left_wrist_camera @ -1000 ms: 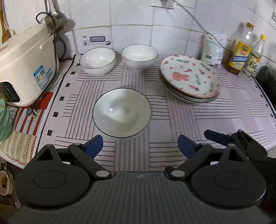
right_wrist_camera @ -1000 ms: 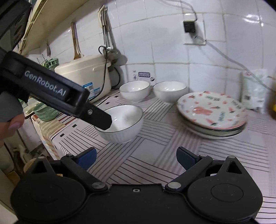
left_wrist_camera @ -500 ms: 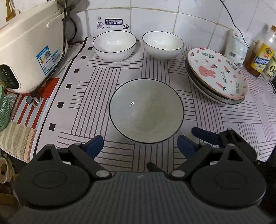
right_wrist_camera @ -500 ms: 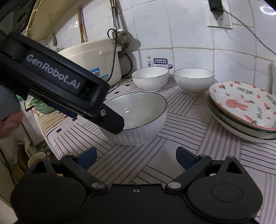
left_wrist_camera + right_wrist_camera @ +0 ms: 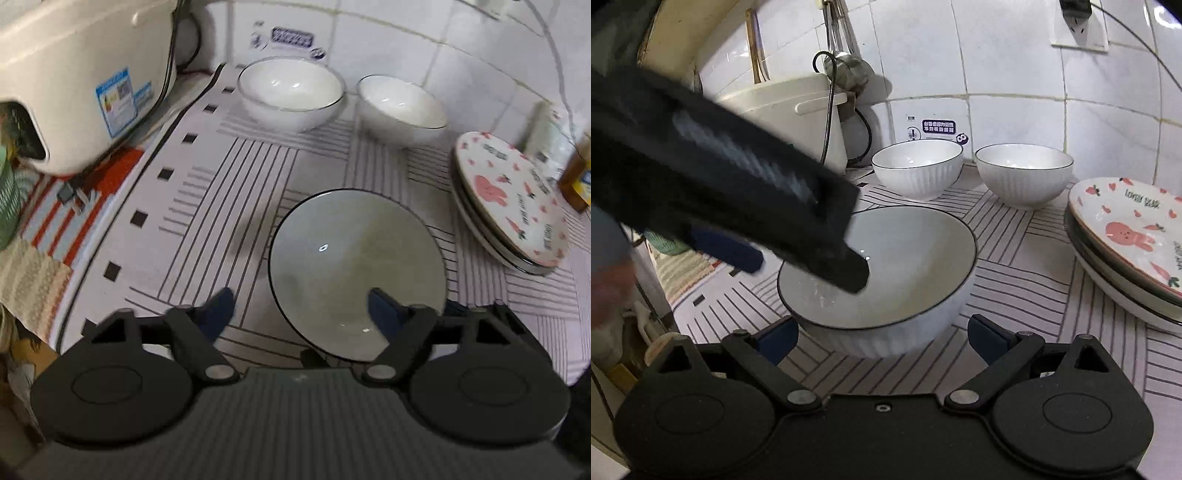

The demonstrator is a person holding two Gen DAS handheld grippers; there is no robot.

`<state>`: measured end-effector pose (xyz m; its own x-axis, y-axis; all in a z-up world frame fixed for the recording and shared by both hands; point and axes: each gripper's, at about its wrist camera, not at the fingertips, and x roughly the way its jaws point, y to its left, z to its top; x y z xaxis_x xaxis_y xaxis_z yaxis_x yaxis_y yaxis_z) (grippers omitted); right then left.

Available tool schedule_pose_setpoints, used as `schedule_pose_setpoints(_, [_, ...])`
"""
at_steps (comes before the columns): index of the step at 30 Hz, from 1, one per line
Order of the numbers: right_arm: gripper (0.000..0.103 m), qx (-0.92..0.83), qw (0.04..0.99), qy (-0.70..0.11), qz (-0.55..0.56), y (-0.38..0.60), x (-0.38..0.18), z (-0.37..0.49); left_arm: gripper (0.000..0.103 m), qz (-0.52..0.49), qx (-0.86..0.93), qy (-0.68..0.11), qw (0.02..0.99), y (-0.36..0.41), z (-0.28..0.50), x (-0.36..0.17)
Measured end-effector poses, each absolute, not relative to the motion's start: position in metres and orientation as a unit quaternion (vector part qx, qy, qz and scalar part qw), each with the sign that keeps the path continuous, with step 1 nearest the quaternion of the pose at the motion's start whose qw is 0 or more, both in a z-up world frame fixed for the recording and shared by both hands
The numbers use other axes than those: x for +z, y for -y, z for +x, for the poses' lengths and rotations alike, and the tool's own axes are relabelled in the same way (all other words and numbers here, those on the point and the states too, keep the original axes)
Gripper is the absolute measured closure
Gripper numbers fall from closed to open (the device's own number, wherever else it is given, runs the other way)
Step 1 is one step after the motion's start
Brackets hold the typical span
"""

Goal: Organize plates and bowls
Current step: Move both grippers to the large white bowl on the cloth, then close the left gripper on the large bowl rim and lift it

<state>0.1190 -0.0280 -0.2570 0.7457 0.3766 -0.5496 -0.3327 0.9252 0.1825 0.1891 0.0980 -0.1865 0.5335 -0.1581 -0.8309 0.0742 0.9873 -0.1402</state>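
1. While the left gripper (image 5: 301, 310) straddles the near rim of the large white bowl (image 5: 356, 258), one blue finger (image 5: 382, 308) hangs inside the bowl and the other stands outside it over the striped mat (image 5: 229, 192); its jaws have just been closing and are now at a middling width, with the rim between them but no pad visibly pressing on it.
2. Seen from the right wrist, the large white bowl (image 5: 886, 273) sits upright, mouth up, and holds nothing but the tip of the left gripper (image 5: 812, 254).
3. The right gripper (image 5: 882, 338) waits just in front of that bowl, fingers spread wide to either side of its ribbed wall, touching nothing.
4. Behind the large bowl, against the tiled wall, two smaller white bowls (image 5: 291, 92) (image 5: 400, 107) stand side by side, upright and empty.
5. Right of the large bowl lies a stack of plates (image 5: 509, 203), the top one printed with a rabbit and carrots.
6. Left of the large bowl, the mat is bare up to its black border; beyond that edge stands a cream rice cooker (image 5: 85, 81).
7. Being round, the large bowl has no long axis; its dark-lined rim sits level.
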Motion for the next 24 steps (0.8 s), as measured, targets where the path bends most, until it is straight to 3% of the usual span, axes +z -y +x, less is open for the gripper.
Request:
schedule_pose_setpoints(6, [0.004,0.201,0.934,-0.297,0.016,0.022,-0.262,0.127,0.069,-0.069,-0.057,-0.509,0.856,-0.101,0.197,-0.205])
schedule_pose_setpoints(10, [0.006,0.213,0.928,-0.303,0.038,0.026,-0.265,0.134,0.082,-0.084,-0.063,-0.507,0.855,-0.101,0.193,-0.210])
schedule_pose_setpoints(24, [0.007,0.200,0.938,-0.281,0.026,0.033,-0.255,0.102,0.081,-0.055,-0.100,-0.506,0.855,-0.080,0.162,-0.190])
